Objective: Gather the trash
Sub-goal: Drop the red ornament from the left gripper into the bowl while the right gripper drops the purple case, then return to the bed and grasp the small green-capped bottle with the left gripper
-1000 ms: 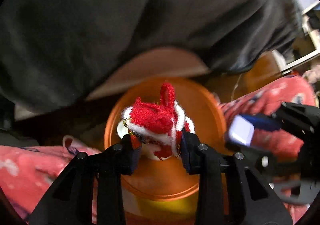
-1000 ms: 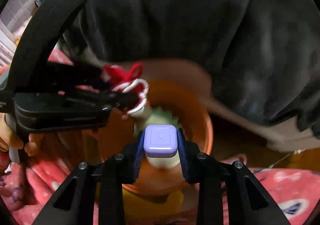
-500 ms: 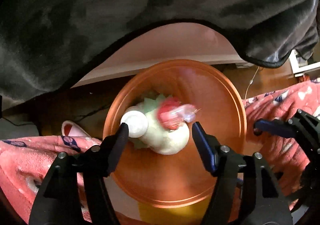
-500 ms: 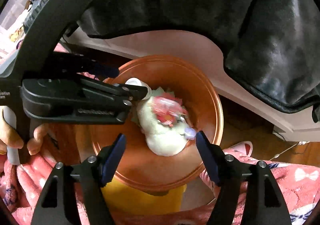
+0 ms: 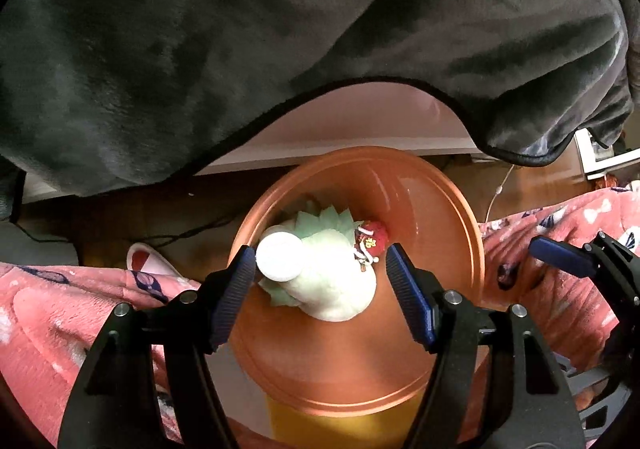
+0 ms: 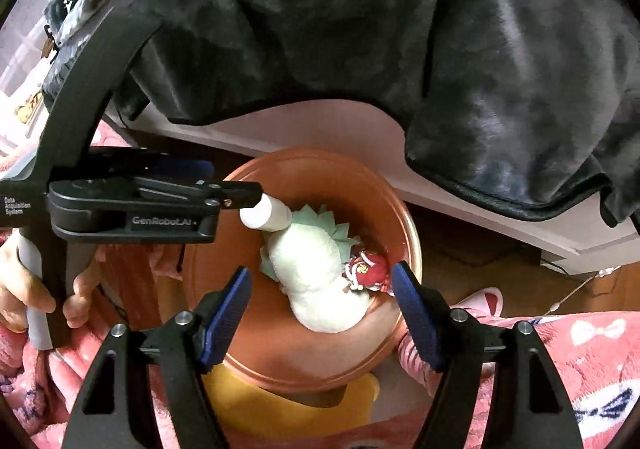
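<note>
With the left claw [image 5: 320, 281] and right claw [image 6: 320, 295] both spread apart and empty above the orange bin [image 5: 460, 209], where the red knitted scrap [image 5: 372, 243] now lies, lowering either risks snagging the trash back out.

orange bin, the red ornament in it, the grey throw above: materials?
Orange bin: looks like glossy moulded plastic, with smooth walls and bright streak highlights. Red ornament: seems knitted or felted yarn, fuzzy and matte with white trim. Grey throw: likely plush fleece, with a soft nap sheen and a stitched dark hem.
</note>
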Motion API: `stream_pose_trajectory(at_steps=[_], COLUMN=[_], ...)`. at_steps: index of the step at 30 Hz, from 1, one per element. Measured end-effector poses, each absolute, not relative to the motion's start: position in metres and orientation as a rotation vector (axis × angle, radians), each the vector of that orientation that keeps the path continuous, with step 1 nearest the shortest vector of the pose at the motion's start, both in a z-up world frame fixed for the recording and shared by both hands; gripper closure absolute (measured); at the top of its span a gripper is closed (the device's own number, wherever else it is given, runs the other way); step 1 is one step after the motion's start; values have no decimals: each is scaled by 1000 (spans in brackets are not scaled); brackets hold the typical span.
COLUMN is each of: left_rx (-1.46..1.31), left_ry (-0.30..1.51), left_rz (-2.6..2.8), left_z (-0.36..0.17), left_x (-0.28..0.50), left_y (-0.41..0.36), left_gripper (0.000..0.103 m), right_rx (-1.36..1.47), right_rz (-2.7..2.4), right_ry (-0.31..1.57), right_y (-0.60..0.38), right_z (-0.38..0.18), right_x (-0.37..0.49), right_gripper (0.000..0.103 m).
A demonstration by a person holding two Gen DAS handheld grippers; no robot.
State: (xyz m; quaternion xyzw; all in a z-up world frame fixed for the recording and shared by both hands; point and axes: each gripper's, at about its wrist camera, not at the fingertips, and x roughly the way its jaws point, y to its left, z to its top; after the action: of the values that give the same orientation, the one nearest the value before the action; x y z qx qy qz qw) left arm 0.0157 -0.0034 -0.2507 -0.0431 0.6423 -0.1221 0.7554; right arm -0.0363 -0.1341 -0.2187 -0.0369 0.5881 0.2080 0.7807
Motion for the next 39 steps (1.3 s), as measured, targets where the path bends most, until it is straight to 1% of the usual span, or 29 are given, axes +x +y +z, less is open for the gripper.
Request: stream_pose_trajectory(at_steps=[4,6,7,9,11,12,14,16,20,25,31,39], left_rx=[-73,-53,-50,-43,-48,-58,-65,-46,8,99,141,176], left_ry=[1342,1286,1232,1154,1043,995,906,841,768,731,803,846], left_rz=[-232,-220,-222,-218,-207,-206,-198,-196,-173,-158,-180,-135], left_z=[-233,-213,-194,-167,-131,-116,-86,-61,-28,-9,-16,-30], left_x=[10,5,0,-6,-12,-13,-10,4,43,122,219,275], left_y=[-2,-1,1,5,11,15,21,24,27,24,19,20], left_gripper=[36,36,36,32,23,22,17,14,14,14,14,14], right_rx=[-94,-98,-95,-67,-30,-16,-6,12,56,107,120,138], right_rz=[433,427,427,423,415,398,373,357,351,362,342,342], right_ry=[1237,1199,1175,1098,994,921,818,720,660,665,695,760], right_y=[-135,-138,-140,-147,-156,-163,-171,-180,-192,-193,-199,-205], right_z=[-211,-199,-191,-166,-135,-115,-87,-57,-32,-40,-51,-73], right_x=[-39,-40,-40,-41,-41,-42,-42,-40,-32,-24,-14,10], right_gripper=[32,31,29,23,13,12,5,6,6,6,6,6])
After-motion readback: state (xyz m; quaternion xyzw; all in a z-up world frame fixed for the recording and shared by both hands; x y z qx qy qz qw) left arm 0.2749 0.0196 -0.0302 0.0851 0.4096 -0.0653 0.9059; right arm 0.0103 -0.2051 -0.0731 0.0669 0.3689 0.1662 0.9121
